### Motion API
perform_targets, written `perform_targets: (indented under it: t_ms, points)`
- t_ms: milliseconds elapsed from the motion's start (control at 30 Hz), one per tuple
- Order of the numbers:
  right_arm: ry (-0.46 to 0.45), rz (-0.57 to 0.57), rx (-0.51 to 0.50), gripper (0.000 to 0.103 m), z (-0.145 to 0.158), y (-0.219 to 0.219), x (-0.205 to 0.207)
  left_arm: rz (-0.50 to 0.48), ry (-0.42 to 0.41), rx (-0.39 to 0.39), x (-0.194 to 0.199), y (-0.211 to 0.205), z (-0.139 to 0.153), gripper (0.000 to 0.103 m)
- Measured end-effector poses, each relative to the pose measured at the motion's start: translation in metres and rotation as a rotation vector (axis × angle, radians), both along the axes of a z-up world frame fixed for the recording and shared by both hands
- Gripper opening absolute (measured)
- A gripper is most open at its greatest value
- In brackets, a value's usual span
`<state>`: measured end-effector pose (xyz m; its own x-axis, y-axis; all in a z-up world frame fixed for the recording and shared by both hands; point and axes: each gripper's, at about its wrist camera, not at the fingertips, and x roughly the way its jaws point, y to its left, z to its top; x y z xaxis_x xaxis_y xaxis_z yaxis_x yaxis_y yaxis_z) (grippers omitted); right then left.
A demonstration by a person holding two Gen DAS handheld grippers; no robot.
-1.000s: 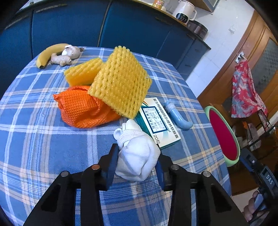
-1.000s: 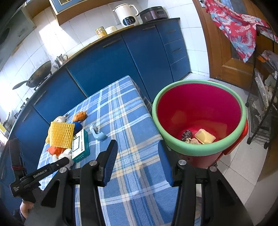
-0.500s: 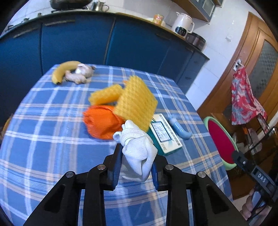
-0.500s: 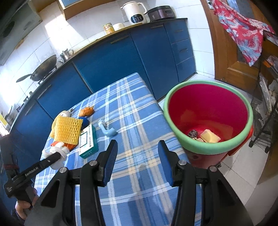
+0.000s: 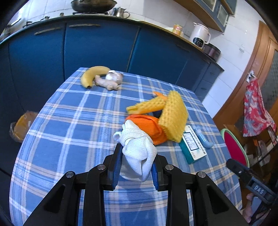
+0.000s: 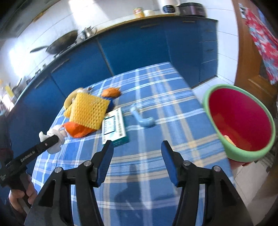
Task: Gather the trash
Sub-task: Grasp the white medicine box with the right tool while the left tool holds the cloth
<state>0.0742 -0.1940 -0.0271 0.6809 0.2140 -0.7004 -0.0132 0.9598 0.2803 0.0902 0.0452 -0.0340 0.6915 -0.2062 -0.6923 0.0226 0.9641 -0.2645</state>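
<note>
Blue kitchen cabinets (image 5: pixel 97 48) run behind the table with its blue plaid tablecloth (image 5: pixel 73 132), under a dark countertop and white tiled wall (image 6: pixel 97 15). On the countertop stand a wok (image 5: pixel 93 5), a white electric kettle (image 5: pixel 199 37) and a tin (image 6: pixel 138 12). Right of the cabinets, a red floral garment (image 5: pixel 255 111) hangs on a wooden door (image 5: pixel 265 57).

Blue plaid tablecloth (image 5: pixel 73 121), white cloth (image 5: pixel 137 151), red green-rimmed bin (image 6: pixel 239 121).

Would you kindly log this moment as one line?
left gripper: shut on white foam net | right gripper: empty, jaws opening | red bin: beside table
</note>
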Motion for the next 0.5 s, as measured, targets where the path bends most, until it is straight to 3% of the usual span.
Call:
perform_targets:
  t_ms: [500]
  points:
    - [0.074, 0.149, -0.139, 0.064, -0.031, 0.057, 0.054, 0.041, 0.008, -0.027, -0.001, 0.025, -0.005, 0.030]
